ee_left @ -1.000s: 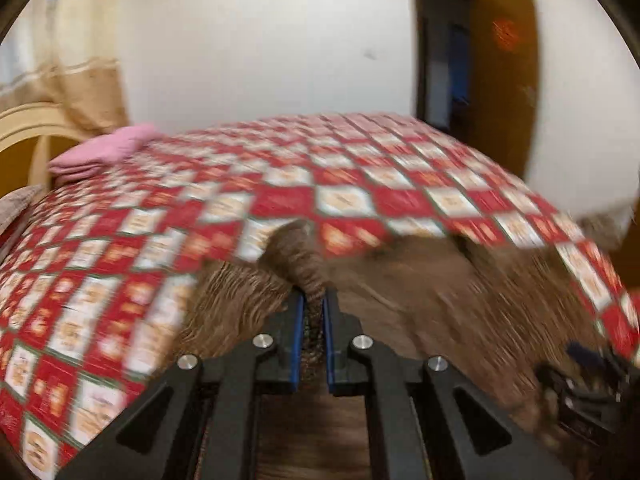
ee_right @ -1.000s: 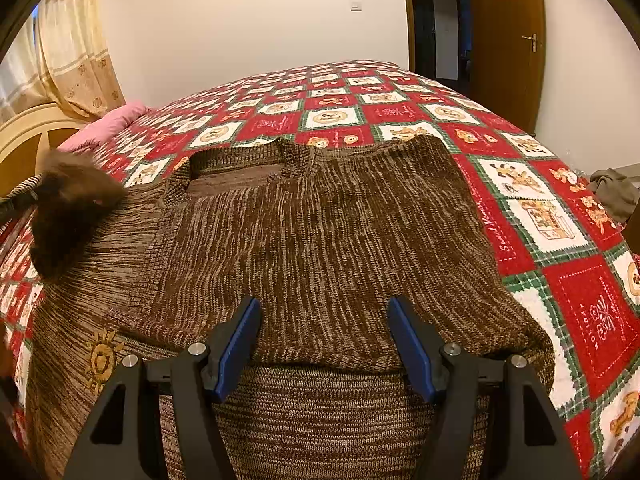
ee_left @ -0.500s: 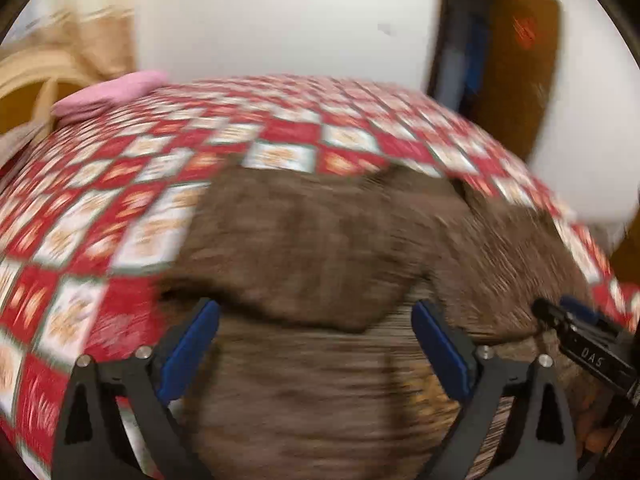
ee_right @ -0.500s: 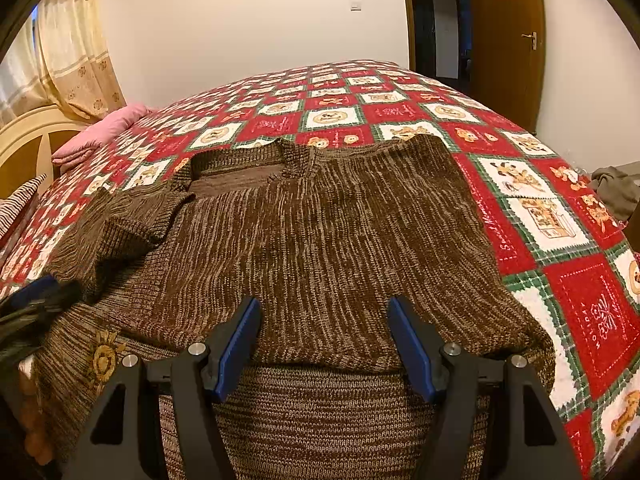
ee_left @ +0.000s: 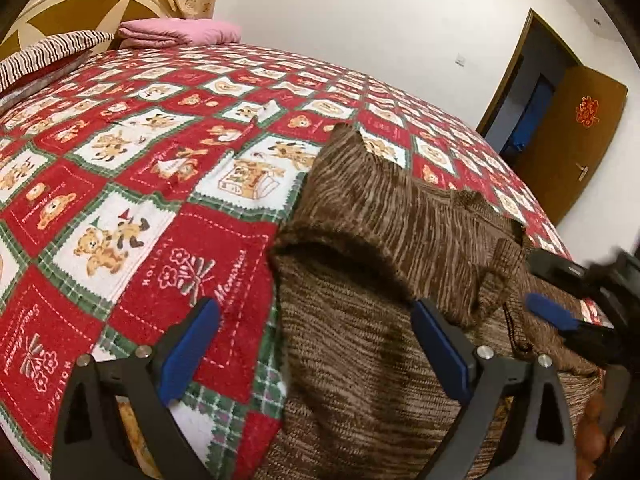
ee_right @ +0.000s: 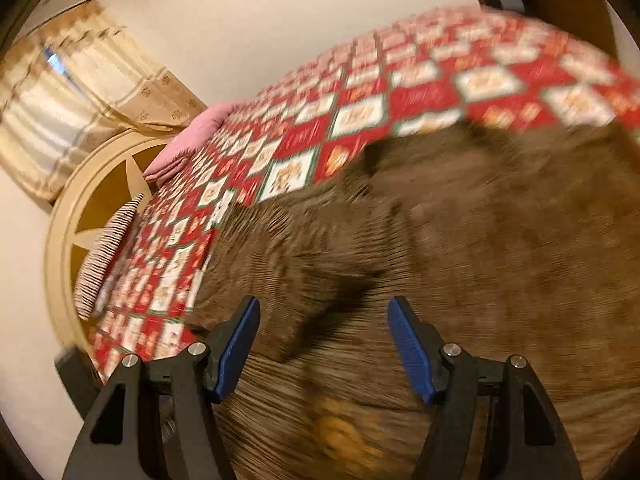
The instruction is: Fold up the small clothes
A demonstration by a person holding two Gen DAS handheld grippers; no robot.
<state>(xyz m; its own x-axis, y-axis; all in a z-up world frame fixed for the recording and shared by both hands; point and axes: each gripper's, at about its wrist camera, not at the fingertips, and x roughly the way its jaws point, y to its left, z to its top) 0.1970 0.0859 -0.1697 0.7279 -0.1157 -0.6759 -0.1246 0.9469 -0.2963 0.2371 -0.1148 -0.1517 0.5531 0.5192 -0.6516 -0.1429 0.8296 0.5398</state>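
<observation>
Brown knit sweater (ee_left: 360,320) lies flat on the bed's red/white bear-print quilt (ee_left: 120,184), near the bed edge, w/ its left sleeve folded in across the body. Left gripper (ee_left: 316,344) hangs over the sweater's left edge, fingers spread wide, nothing betw. them. Right gripper (ee_right: 322,346) is above the sweater's front, fingers apart, not gripping; that view is blurred. Pink folded cloth (ee_left: 180,32) and striped pillow (ee_left: 44,54) sit by the headboard (ee_right: 68,240).

Coarse matt knit sweater (ee_left: 360,320) lies on a soft printed cloth bedspread (ee_left: 120,200).
</observation>
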